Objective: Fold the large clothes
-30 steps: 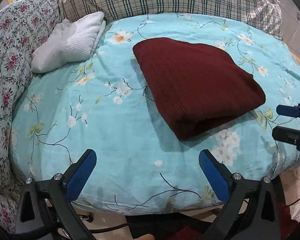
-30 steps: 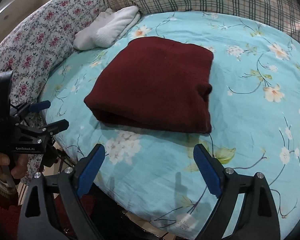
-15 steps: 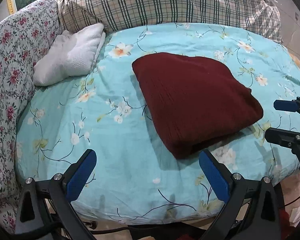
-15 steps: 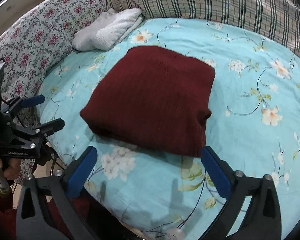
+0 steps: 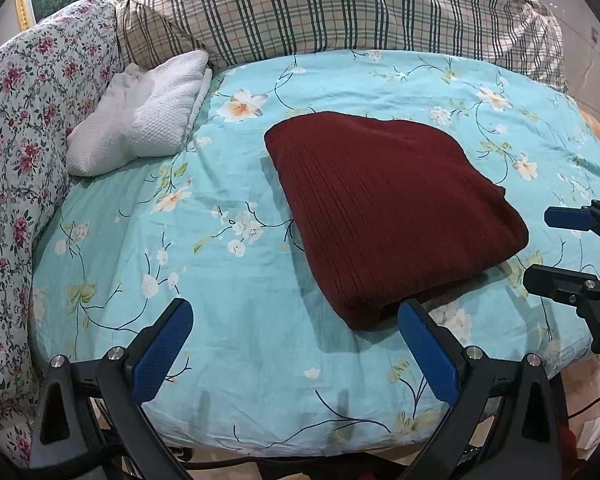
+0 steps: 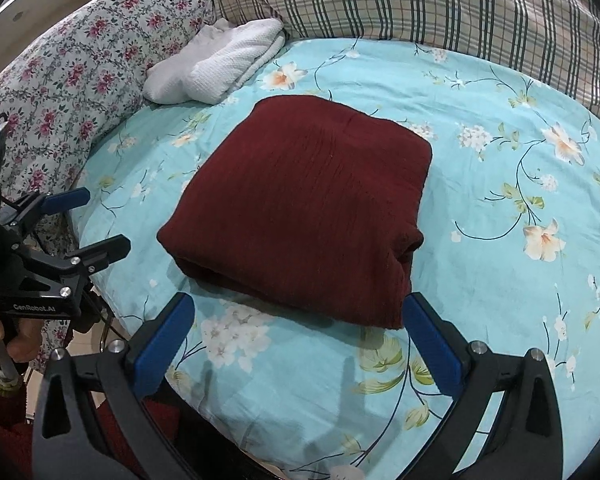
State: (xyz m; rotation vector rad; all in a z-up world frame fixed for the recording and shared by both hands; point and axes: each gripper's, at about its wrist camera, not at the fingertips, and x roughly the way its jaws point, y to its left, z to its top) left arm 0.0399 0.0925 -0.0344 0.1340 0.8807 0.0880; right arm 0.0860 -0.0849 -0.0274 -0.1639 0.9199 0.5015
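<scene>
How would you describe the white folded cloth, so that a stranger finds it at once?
Start at the turquoise flowered bedspread. Go to its far left corner, below the plaid bedding. The white folded cloth lies there, plain and waffle-textured, unlike the dark red garment in the middle.

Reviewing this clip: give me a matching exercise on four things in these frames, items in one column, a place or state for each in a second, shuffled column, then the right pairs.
Items
1. maroon garment
2. white towel
3. plaid pillow
4. right gripper

Places or states
A. lies along the far edge of the bed
B. open, with nothing between its pads
C. folded into a thick rectangle in the middle of the blue floral sheet
D. bunched up in the far left corner, beside the rose-print bedding

Pairs: 1-C, 2-D, 3-A, 4-B
</scene>
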